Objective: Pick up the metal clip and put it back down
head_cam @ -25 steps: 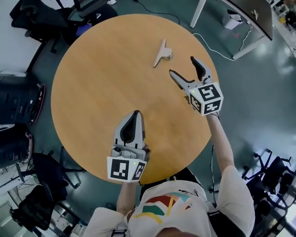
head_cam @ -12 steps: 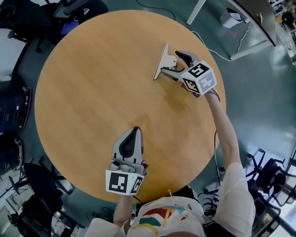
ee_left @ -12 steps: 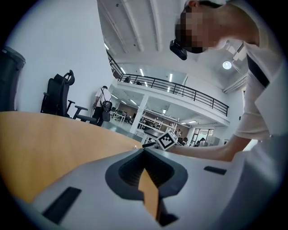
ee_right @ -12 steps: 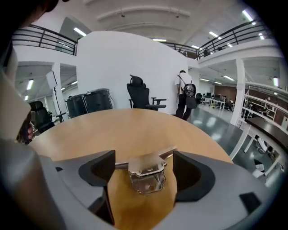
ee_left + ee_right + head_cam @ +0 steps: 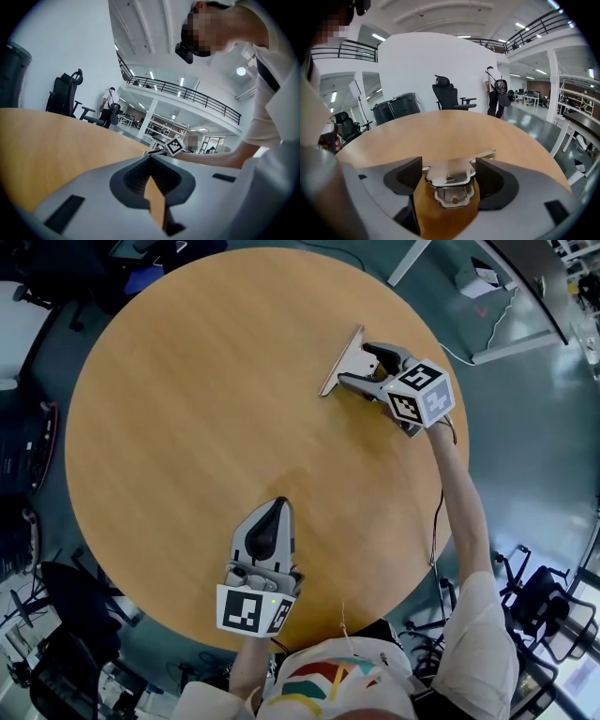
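Observation:
The metal clip [image 5: 340, 362] lies on the round wooden table [image 5: 187, 427], far right of middle, its flat end pointing left. My right gripper [image 5: 354, 364] reaches in from the right, one jaw on each side of the clip's handle. In the right gripper view the clip [image 5: 450, 180] fills the gap between the pads, which touch its edges, so this gripper [image 5: 449, 165] is shut on it. The clip still rests on the wood. My left gripper [image 5: 274, 504] is shut and empty near the table's front edge, its tips [image 5: 150, 157] together.
Dark office chairs [image 5: 28, 474] stand off the table's left side. A white desk frame [image 5: 511, 338] and a floor cable lie beyond the right edge. A black chair [image 5: 447, 93], bins [image 5: 396, 110] and a person with a backpack [image 5: 494, 96] stand past the far rim.
A second ago my right gripper hovered open, back from the clip. It moved forward over the handle and its jaws narrowed onto it. The left gripper stayed where it was.

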Demonstrator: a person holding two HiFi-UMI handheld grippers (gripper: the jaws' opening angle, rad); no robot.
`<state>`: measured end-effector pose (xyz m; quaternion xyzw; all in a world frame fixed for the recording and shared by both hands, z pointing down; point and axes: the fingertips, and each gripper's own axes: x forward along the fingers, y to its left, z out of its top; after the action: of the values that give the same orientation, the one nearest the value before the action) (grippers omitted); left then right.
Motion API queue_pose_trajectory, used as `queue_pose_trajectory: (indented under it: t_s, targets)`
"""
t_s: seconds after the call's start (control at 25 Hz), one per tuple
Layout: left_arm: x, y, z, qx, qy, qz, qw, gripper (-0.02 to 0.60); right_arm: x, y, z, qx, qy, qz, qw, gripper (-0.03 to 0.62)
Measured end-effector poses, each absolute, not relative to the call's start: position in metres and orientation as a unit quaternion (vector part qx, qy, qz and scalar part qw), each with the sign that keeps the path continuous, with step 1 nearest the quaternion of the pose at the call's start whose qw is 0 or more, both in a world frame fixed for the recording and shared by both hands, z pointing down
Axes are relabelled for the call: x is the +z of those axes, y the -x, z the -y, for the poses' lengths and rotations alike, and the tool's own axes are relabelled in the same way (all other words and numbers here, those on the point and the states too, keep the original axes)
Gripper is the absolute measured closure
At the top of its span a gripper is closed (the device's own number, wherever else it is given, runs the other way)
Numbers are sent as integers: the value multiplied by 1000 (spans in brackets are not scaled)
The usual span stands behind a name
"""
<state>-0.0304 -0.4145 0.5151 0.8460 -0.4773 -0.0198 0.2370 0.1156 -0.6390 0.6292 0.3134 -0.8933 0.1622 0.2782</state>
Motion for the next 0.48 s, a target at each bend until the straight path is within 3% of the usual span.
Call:
queue_pose_trajectory:
  t_s: [0.2,0.48]
  targets:
    - [516,47,414,-24,-841,487,233,538,628,-115,637,160,-314,893,280,289]
    - [507,50,410,-29,-843,489,221,537,631,-120,628,137,-326,889,291,290]
